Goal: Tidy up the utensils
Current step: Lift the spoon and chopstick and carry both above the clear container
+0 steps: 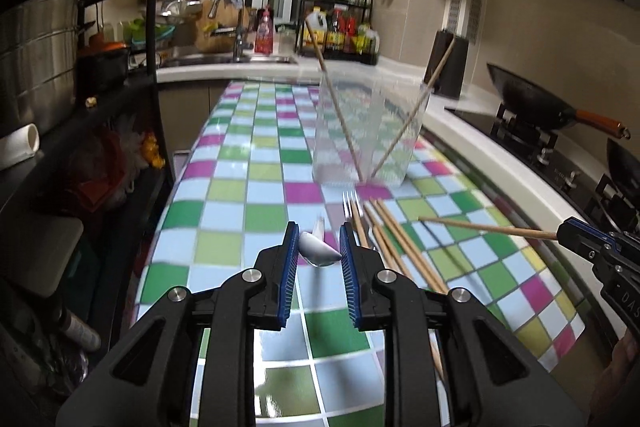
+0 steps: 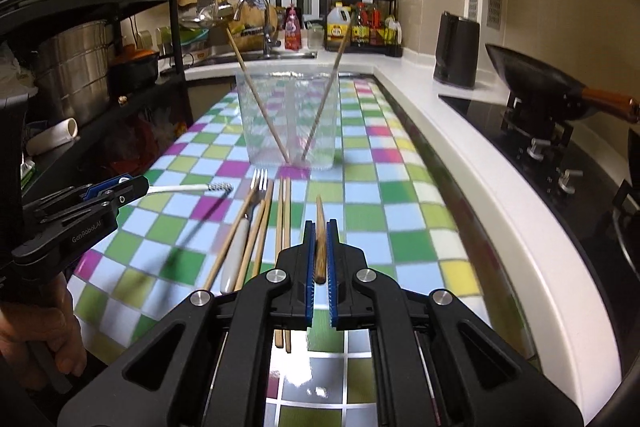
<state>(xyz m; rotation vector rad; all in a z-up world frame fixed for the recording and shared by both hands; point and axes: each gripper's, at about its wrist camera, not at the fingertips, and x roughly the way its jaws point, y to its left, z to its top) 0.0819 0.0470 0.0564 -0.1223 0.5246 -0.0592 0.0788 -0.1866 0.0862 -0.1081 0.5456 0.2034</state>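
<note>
Chopstick (image 2: 319, 239) clamped in right gripper (image 2: 319, 227) jaws; left gripper (image 1: 319, 231) pinches spoon (image 1: 318, 253).

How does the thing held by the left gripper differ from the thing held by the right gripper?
The left gripper is shut on a white-handled utensil, while the right gripper is shut on a brown wooden chopstick. The white utensil has a patterned end, perhaps a fork or a spoon; the chopstick is a plain straight stick. The white handle looks thicker, so the left jaws stand wider apart. Both are lifted off the checkered tablecloth.
</note>
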